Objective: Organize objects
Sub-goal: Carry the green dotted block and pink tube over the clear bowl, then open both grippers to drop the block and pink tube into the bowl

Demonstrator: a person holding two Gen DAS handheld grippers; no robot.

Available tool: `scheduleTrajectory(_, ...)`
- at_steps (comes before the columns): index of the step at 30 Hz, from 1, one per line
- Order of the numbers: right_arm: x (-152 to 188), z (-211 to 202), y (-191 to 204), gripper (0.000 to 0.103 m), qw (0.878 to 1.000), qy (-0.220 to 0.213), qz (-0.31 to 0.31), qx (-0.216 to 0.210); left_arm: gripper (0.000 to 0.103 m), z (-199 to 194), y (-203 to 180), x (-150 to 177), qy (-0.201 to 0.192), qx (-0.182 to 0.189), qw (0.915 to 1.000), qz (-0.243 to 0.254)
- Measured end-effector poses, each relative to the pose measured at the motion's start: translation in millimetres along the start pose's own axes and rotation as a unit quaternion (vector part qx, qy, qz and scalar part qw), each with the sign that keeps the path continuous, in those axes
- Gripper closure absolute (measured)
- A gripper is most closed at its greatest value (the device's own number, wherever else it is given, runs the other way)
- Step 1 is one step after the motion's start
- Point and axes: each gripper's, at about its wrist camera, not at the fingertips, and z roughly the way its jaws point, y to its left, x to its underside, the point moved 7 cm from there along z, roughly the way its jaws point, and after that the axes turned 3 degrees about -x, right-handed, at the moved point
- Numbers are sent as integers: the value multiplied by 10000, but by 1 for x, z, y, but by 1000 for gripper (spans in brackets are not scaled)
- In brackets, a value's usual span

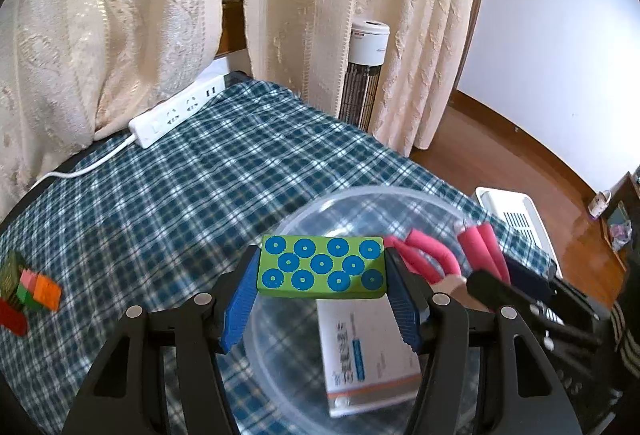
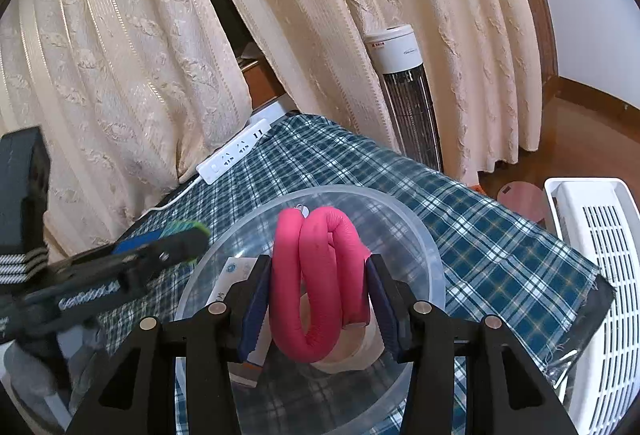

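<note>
Loading step: left gripper [image 1: 322, 277] clamped on green block [image 1: 322, 269], right gripper [image 2: 318, 289] clamped on folded pink foam roll [image 2: 316, 275], both poised over clear bowl [image 2: 434, 263] holding a white box [image 1: 368, 351]. Next: lower, release inside. Farther off on plaid cloth [image 1: 180, 175], coloured blocks [image 1: 30, 291] waiting.

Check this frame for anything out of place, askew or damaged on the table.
A few small coloured blocks lie loose at the table's left edge, far from the clear plastic bowl where items are collecting. The plaid tablecloth has a frayed right corner. Nothing looks spilled; both grippers hold their items over the bowl.
</note>
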Motion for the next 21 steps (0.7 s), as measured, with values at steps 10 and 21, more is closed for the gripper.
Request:
scheduleTrajectory(10,0,8,1,52,10000,62,27,-22,40,17,-15,-18,-48,194,9997,129)
scheduleTrajectory(21,0,15,6,52,9999,108,64,-62,37,18,11,-18,-49,-77,9999,-131)
